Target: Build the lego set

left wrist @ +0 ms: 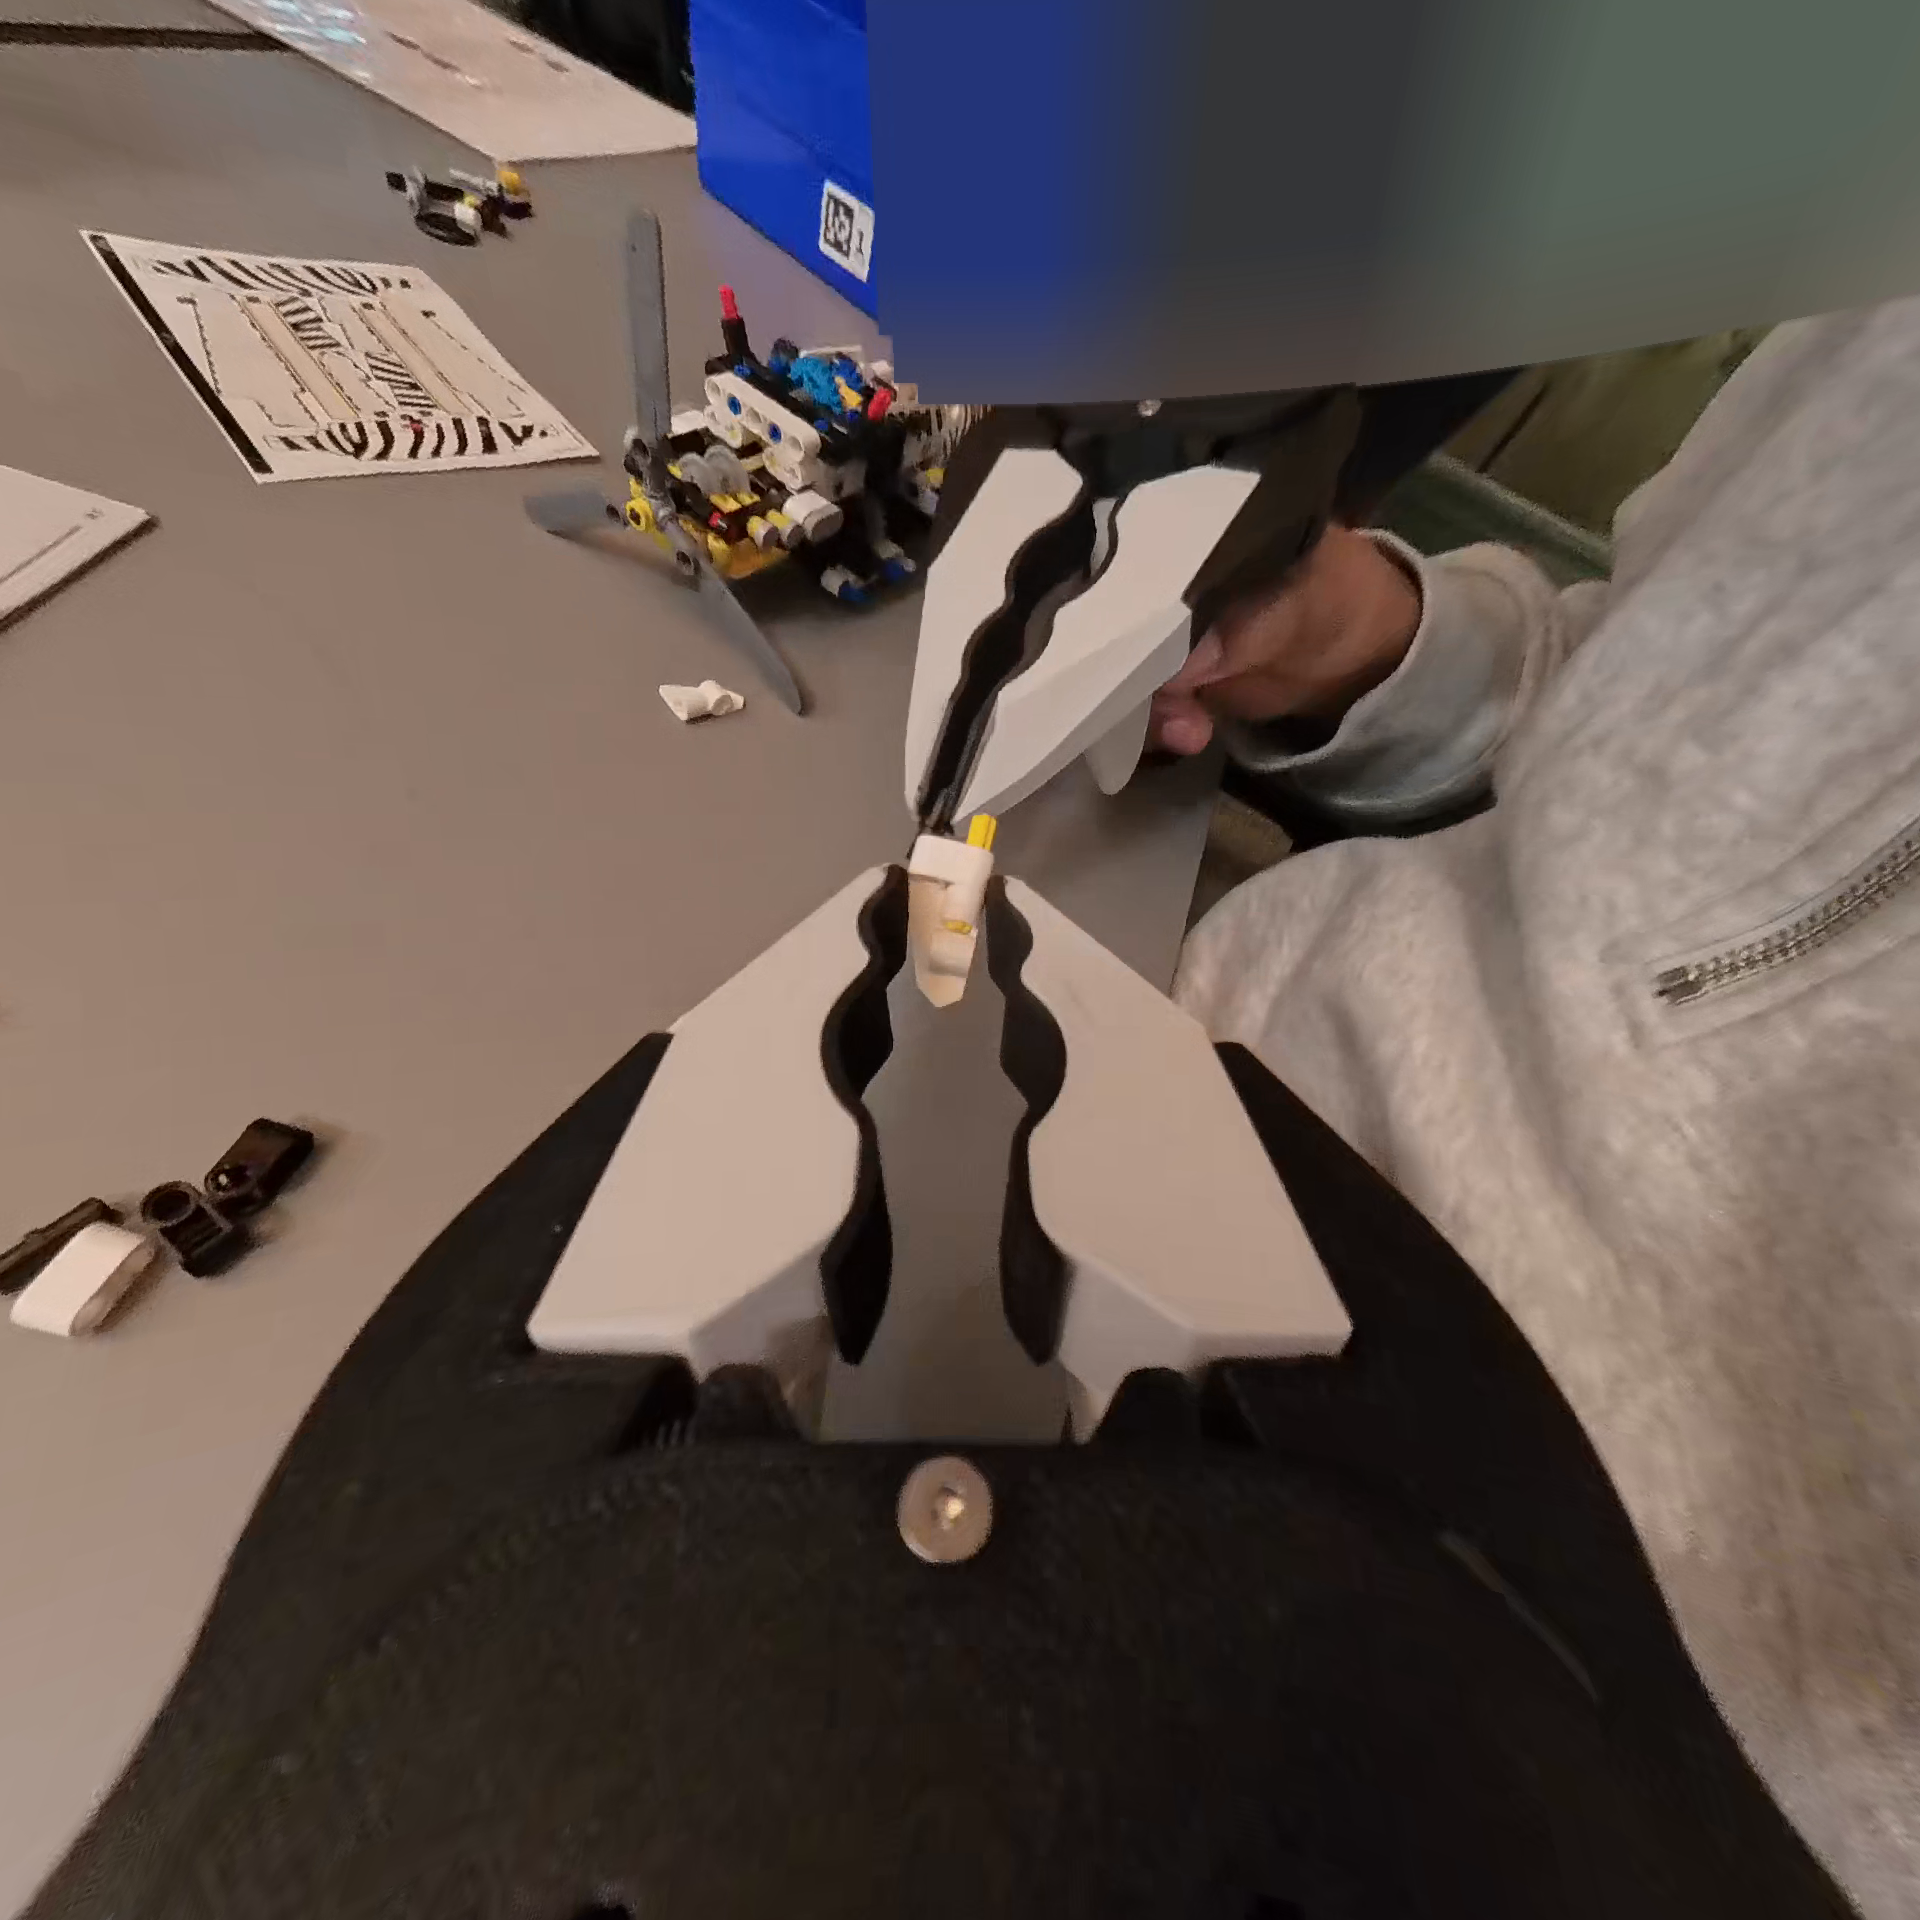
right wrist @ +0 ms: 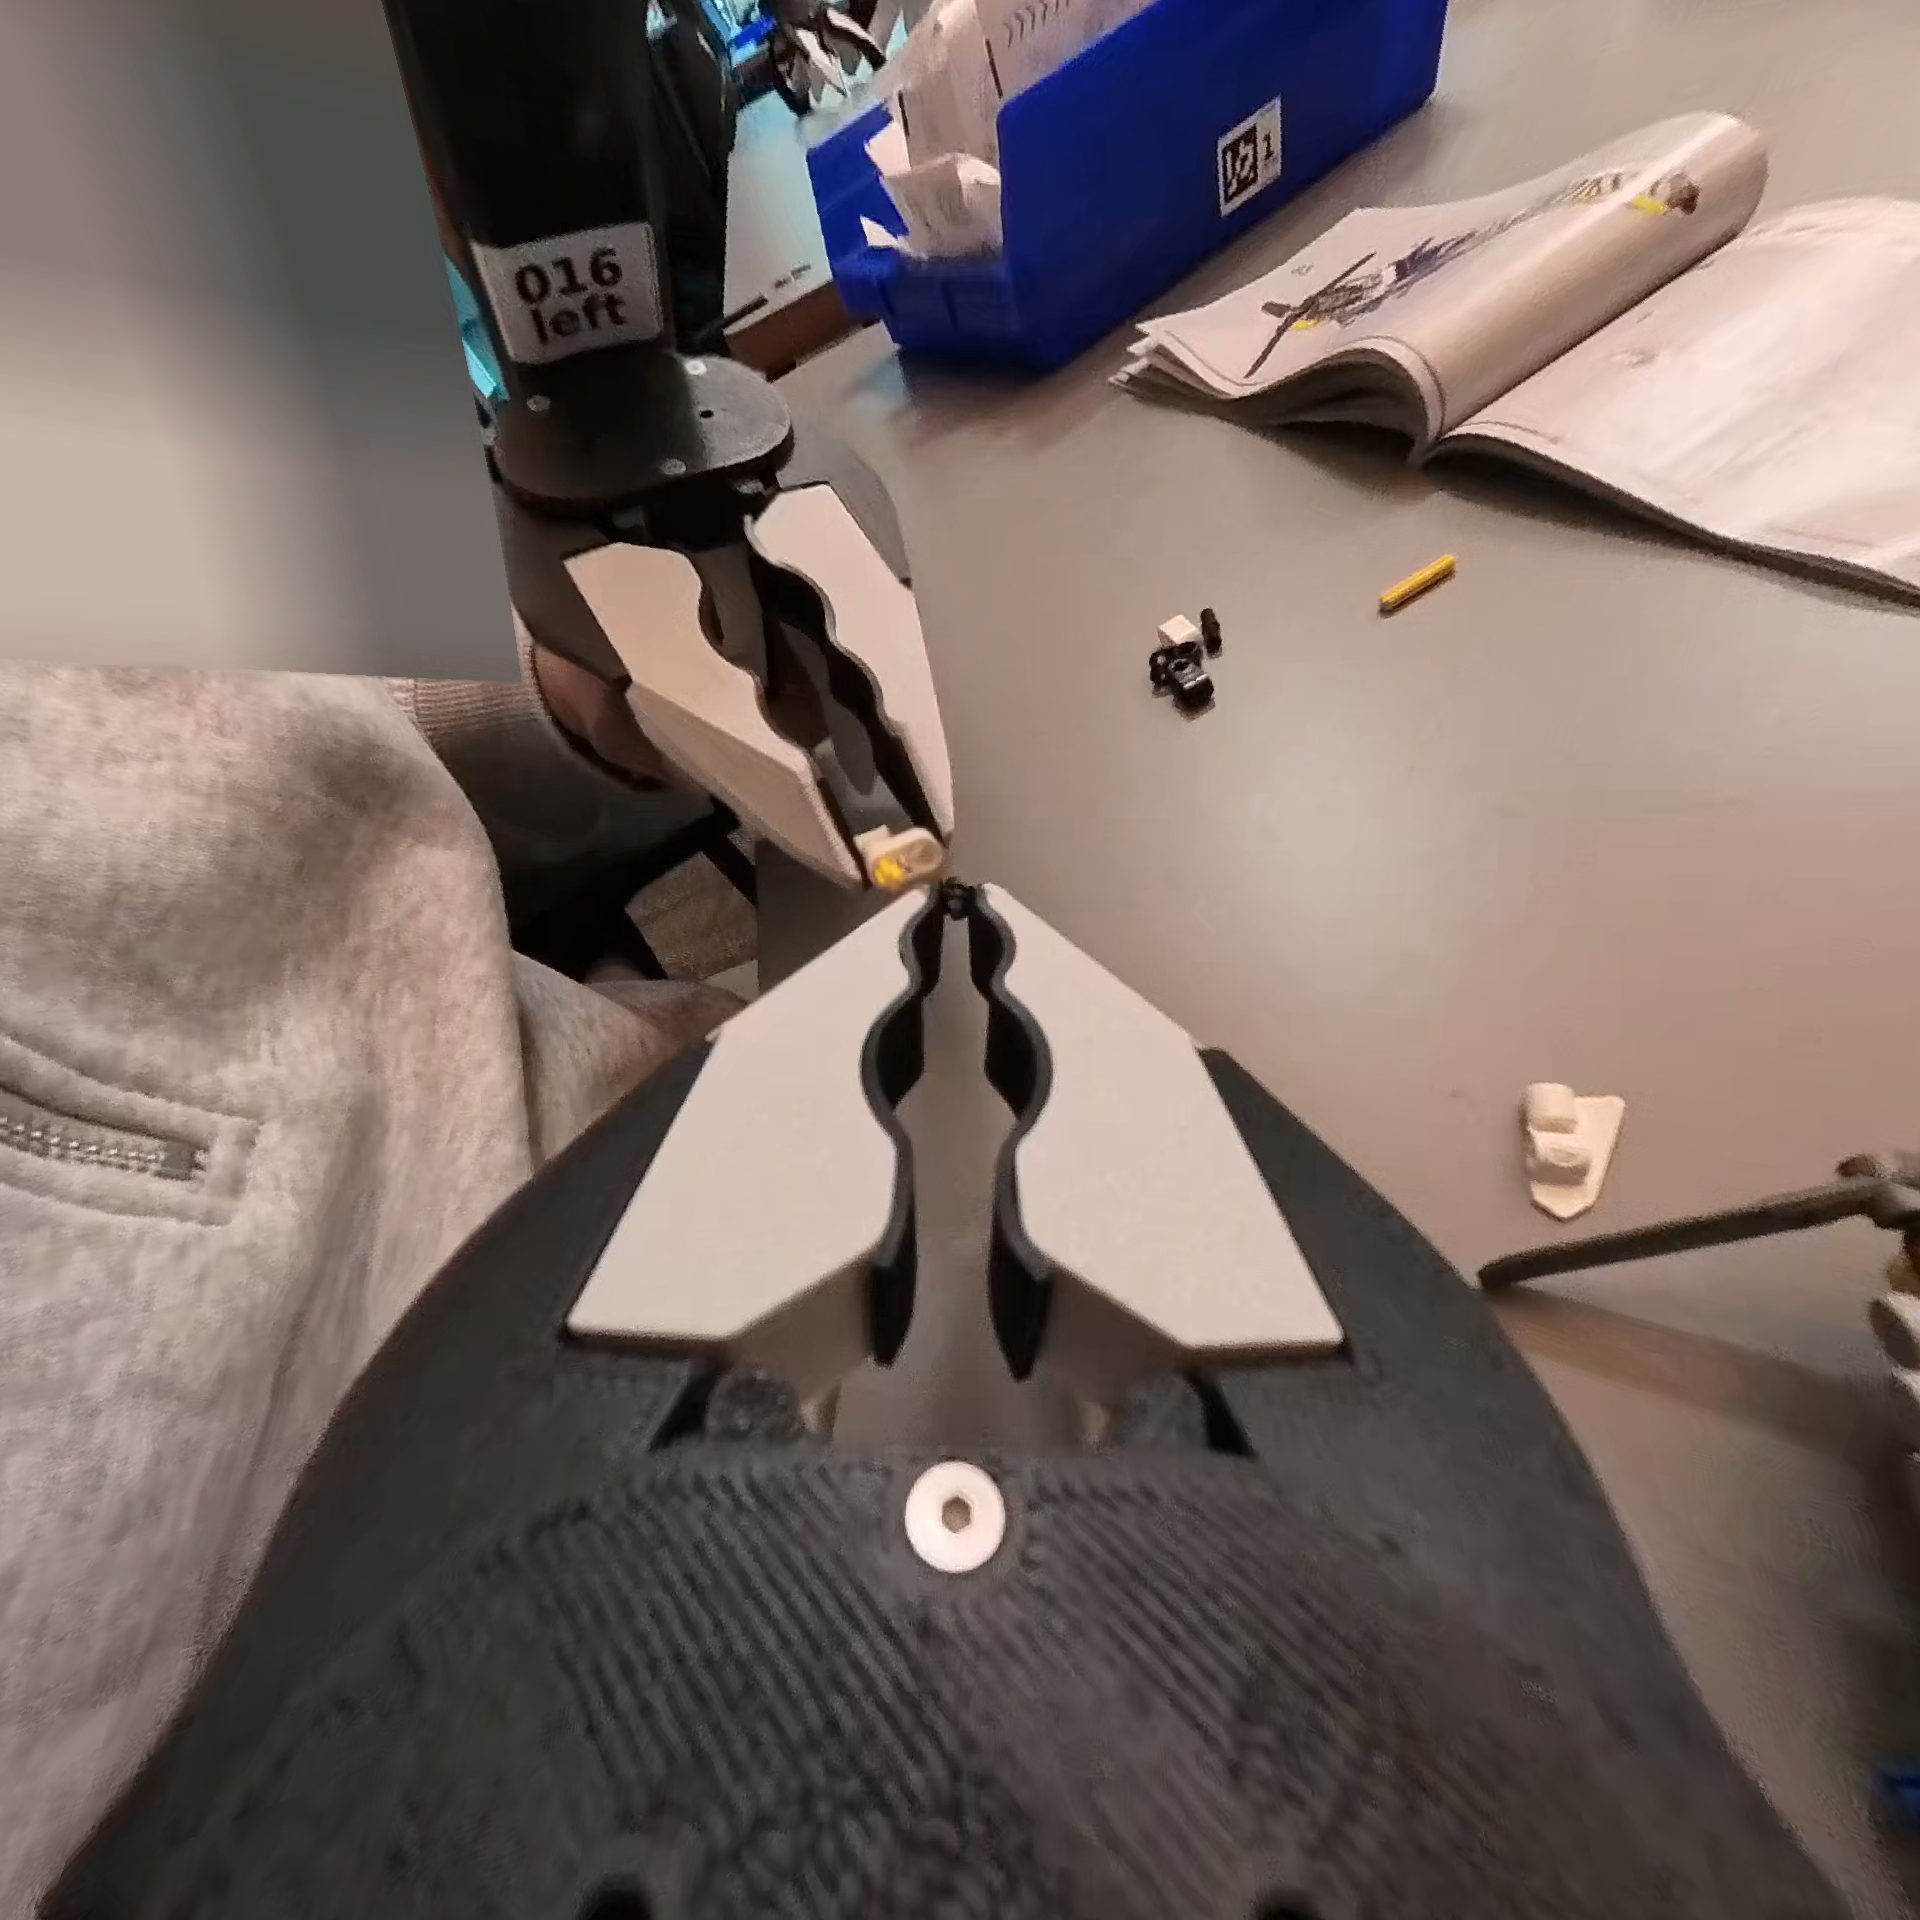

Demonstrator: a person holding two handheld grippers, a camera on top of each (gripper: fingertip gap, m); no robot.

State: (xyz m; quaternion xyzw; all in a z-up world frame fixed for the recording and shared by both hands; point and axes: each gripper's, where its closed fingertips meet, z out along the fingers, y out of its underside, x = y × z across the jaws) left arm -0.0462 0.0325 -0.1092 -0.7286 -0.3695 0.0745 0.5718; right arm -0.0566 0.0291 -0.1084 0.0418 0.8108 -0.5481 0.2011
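Observation:
In the left wrist view my left gripper (left wrist: pixel 948 889) is shut on a small white connector piece (left wrist: pixel 943 914) with a yellow axle (left wrist: pixel 981 831) sticking out of it, held above the grey table (left wrist: pixel 416 883). My right gripper (left wrist: pixel 940 805) comes down from above, shut, its tips touching the top of that piece. In the right wrist view my right gripper (right wrist: pixel 953 902) is shut on a tiny black pin (right wrist: pixel 954 896). The left gripper (right wrist: pixel 899 847) holds the white connector (right wrist: pixel 906 854) right in front of the pin. The partly built model (left wrist: pixel 774 468) with a grey propeller (left wrist: pixel 649 343) stands farther back.
A sticker sheet (left wrist: pixel 332 353), a blue bin (left wrist: pixel 779 135), loose black pieces (left wrist: pixel 218 1195) and white pieces (left wrist: pixel 83 1278) (left wrist: pixel 701 701) lie on the table. The right wrist view shows an open instruction booklet (right wrist: pixel 1558 312), a yellow axle (right wrist: pixel 1418 582), small parts (right wrist: pixel 1184 655) and a white part (right wrist: pixel 1569 1153). A person's grey sweater (left wrist: pixel 1558 1039) is close by. Less than 4 cm separates the two grippers' tips.

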